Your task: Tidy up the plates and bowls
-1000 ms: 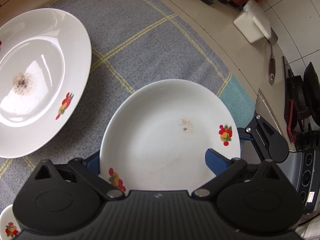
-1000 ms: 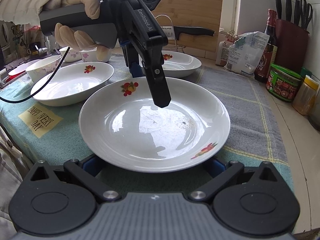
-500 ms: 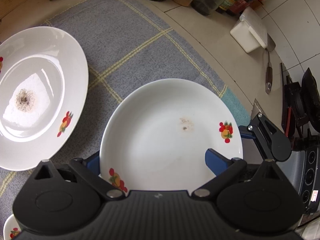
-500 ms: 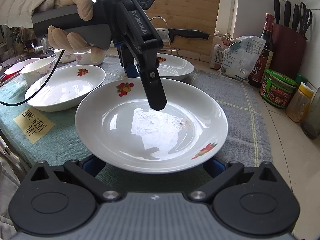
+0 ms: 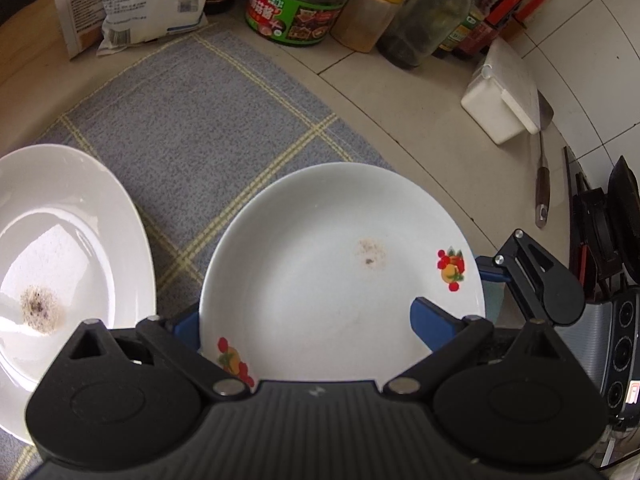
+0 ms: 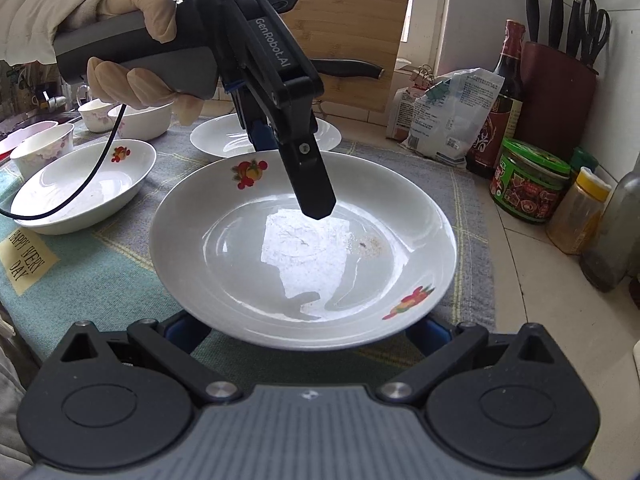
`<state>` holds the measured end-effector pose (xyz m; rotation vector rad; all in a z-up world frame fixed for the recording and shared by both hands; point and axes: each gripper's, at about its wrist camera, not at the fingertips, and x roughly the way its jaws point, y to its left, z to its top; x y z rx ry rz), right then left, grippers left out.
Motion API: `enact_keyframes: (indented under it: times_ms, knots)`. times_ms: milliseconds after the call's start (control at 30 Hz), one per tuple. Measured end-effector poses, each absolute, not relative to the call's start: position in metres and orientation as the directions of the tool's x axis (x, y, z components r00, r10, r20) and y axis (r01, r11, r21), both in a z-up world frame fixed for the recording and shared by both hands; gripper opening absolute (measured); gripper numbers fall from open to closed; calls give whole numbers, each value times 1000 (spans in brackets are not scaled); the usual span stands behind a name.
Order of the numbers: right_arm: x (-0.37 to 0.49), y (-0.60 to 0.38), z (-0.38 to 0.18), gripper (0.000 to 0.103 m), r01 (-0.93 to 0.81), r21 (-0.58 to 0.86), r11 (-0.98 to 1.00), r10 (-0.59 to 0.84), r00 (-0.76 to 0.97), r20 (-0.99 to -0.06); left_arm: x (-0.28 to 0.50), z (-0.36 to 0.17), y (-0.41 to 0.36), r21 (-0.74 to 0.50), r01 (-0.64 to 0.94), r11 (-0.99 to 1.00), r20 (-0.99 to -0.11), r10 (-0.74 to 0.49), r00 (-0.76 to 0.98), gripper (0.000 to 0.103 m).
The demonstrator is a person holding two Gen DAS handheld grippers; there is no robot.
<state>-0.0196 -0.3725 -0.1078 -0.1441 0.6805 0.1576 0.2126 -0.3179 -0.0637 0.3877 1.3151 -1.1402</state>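
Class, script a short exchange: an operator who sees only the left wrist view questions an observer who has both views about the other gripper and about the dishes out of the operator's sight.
Operator: I only see the right gripper side-on at the edge of the plate. Is it closed on the rim?
Observer: No. It is spread wide, its blue pads partly hidden by the plate's near rim.
Operator: What dishes am I missing?
Observer: Beyond the left gripper, bowls stand at the far end of the cloth, with a deep dish in front of them.
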Motion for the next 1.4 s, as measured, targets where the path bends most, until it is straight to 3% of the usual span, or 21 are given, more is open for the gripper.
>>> enact_keyframes:
  times_ms: [1133, 1400]
  knots:
    - [32, -436, -123, 103, -186, -52, 981, 106, 742, -662, 251, -82, -379, -350, 813, 466, -886, -446, -126, 100]
    - [25, -435, -120, 103, -161, -39, 986, 96, 744, -661, 244, -73, -368, -261, 839, 477, -896, -442, -28, 99]
